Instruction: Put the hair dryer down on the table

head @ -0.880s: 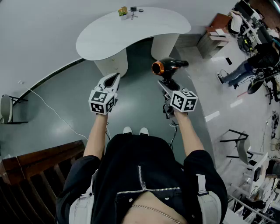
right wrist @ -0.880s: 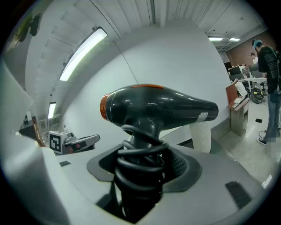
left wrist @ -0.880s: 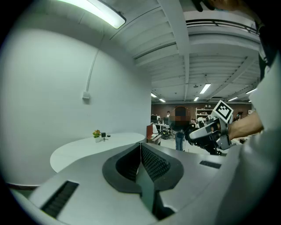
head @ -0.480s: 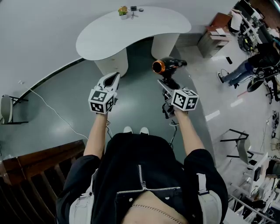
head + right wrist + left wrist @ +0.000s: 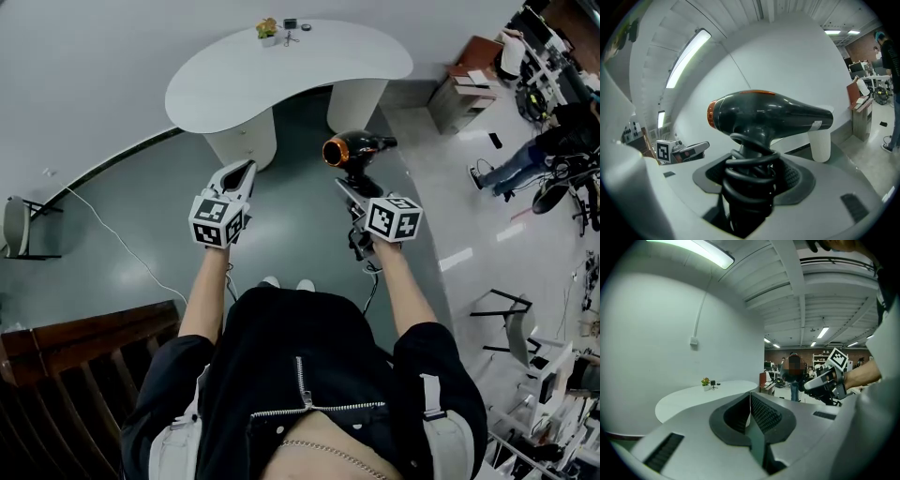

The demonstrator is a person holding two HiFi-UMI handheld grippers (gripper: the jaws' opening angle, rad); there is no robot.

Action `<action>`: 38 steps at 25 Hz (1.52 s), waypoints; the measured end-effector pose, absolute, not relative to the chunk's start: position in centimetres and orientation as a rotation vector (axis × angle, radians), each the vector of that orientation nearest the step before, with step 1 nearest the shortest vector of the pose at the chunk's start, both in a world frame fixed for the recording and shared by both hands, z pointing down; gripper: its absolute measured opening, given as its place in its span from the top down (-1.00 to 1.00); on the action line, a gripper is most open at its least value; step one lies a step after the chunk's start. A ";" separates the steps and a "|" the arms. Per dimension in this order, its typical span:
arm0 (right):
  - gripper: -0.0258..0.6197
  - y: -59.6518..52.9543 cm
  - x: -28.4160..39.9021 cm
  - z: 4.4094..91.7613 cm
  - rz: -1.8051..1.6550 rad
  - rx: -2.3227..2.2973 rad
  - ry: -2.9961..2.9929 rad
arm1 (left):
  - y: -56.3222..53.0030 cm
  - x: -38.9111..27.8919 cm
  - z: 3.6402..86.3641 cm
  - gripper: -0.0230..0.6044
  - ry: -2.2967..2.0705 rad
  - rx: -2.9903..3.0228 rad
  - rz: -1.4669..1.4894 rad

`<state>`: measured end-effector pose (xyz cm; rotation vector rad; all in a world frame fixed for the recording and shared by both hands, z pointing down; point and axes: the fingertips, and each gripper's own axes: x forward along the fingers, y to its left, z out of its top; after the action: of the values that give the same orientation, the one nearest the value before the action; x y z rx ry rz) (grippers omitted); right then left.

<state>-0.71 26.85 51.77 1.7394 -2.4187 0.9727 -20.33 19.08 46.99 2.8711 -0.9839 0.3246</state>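
We stand holding a two-jaw gripper in each hand, looking steeply down at a grey-green floor. The right gripper is clamped on the handle of a black hair dryer with an orange ring at the back of its barrel. The jaws stand wide because the dryer's black cord is coiled round the handle, so the pads press on cord and handle together. The dryer is held upright in the air over the floor, barrel lying crosswise above the jaws. It is short of the white curved table, which lies ahead and is bare except for a small plant and some tiny items at its far edge. The left gripper hangs beside it at the same height, jaws pressed together with nothing between them. The dryer's shell looks like hard, glossy plastic, so we judge it stiff and somewhat slippery. It is probably top-heavy too, with the barrel's weight sitting well above the grip. The rubbery cord likely adds friction, but its loops may shift or spring loose. The wrapped handle seems the sound place to hold, low and close under the barrel.
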 end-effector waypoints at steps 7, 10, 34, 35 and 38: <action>0.08 26.7 0.5 53.0 1.038 1.678 -2.430 | 19.9 -18.9 48.4 0.86 -1.002 2.840 0.356; 0.08 26.2 1.0 53.5 1.061 1.668 -2.435 | 19.5 -18.3 49.0 0.86 -0.997 2.830 0.369; 0.08 6.5 7.2 54.0 1.144 1.803 -2.329 | -2.8 -10.2 50.1 0.86 -0.801 2.886 0.394; 0.08 5.3 7.4 53.7 1.145 1.809 -2.335 | -4.1 -10.0 49.9 0.86 -0.794 2.890 0.391; 0.08 2.0 8.0 53.4 1.154 1.837 -2.324 | -7.7 -9.5 49.7 0.86 -0.773 2.901 0.388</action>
<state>8.00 1.98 53.44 1.8367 -2.3238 1.1538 -9.47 -7.74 49.70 2.9013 -0.7725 0.3882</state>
